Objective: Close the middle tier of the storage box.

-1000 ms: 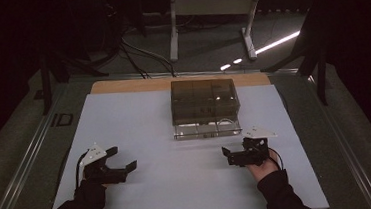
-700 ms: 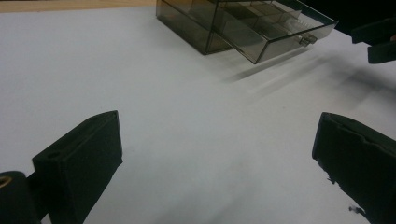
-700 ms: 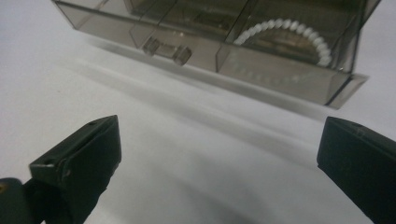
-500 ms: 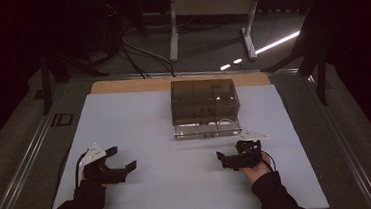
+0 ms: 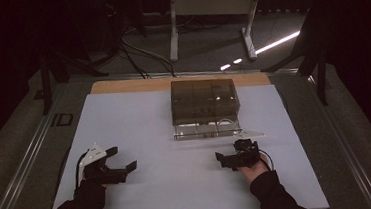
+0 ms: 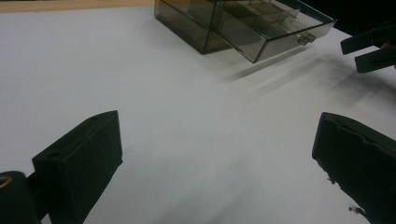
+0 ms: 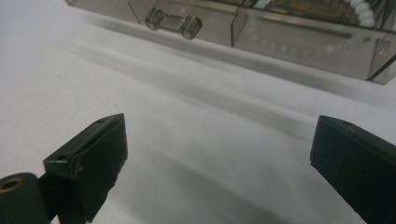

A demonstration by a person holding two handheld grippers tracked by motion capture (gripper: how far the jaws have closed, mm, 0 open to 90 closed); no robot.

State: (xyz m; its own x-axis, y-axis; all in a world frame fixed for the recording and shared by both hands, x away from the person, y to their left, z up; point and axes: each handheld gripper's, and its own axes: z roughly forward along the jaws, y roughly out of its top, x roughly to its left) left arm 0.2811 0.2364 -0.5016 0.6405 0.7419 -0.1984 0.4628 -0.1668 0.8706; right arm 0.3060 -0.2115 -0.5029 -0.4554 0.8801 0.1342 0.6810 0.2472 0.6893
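Smoky drawer box [image 5: 203, 100] mid-table, drawer [image 5: 207, 129] pulled out, both grippers' fingers spread, empty.

The smoky, see-through plastic drawer box [image 5: 203, 100] was seen to be glossy and smooth, with light reflected on its walls. The white table cover [image 5: 140, 123] looked matt and smooth, like paper. A strip of light brown wood [image 5: 122, 86] was shown at the far edge. The black gripper jaws looked matt, like dull plastic, slightly scuffed.
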